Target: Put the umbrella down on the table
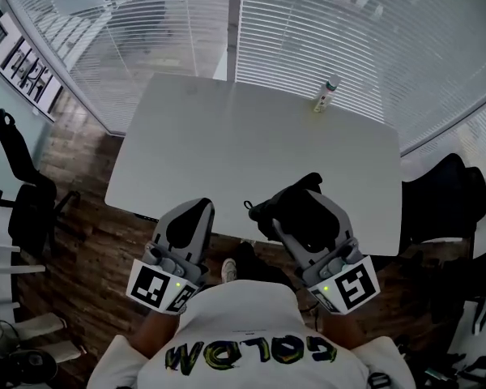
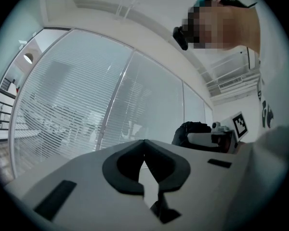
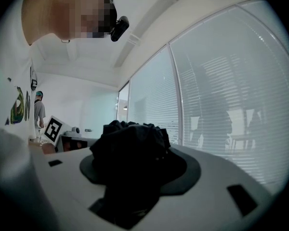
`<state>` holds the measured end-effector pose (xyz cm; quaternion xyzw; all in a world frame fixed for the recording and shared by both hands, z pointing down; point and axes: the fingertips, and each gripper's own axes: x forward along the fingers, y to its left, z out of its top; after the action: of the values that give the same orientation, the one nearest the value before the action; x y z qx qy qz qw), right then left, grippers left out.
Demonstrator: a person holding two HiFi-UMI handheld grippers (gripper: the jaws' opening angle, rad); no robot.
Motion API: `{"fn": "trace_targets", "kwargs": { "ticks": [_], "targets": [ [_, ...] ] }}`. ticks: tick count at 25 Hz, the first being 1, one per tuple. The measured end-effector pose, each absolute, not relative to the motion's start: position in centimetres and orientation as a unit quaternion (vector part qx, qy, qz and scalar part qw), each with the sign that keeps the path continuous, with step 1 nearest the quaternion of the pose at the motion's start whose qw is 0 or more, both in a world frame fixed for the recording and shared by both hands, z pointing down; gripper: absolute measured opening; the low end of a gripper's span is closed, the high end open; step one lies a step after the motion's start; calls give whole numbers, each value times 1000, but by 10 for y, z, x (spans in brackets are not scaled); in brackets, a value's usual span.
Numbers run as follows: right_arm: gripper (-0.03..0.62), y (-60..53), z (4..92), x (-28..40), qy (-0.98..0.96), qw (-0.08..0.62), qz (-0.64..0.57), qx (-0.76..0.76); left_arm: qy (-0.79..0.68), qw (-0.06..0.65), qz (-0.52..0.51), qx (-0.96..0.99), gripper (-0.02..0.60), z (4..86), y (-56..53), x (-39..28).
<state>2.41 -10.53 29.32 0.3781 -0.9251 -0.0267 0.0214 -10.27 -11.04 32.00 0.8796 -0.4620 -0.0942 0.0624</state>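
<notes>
1. The white table point(image 1: 251, 144) lies ahead of and below both sets of jaws. Its near edge sits about under the tips of my right jaws, and most of its top ahead of them is bare.
2. My right gripper point(image 3: 135, 162) is clamped on the umbrella, with its jaws held apart by the bundle between them. It points roughly level, toward the window blinds.
3. My left gripper point(image 2: 144, 143) is to the left of the right jaws. Its jaws are brought together at the tips with nothing between them, so I judge it has no part in the carry.
4. The umbrella point(image 1: 296, 209) is a folded black bundle. It fills the gap between the right jaws, bulges above them and pokes out past their tips. I cannot tell whether any part touches the table; from the level pose I judge it is off the top.
5. A small bottle point(image 1: 326, 94) stands far ahead of the right jaws, near the table's far edge and well clear of the likely drop spot.
6. Progress: the umbrella is gripped and has reached the table's edge. What is left is to move it over the top, lower it and open the right jaws.
</notes>
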Motion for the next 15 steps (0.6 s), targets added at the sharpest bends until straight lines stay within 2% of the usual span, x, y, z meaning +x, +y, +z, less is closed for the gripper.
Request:
{"fn": "trace_targets", "kwargs": {
  "ticks": [15],
  "targets": [
    [241, -240, 292, 91, -917, 15, -24, 397, -445, 56, -75, 890, 11, 312, -250, -37]
  ]
}}
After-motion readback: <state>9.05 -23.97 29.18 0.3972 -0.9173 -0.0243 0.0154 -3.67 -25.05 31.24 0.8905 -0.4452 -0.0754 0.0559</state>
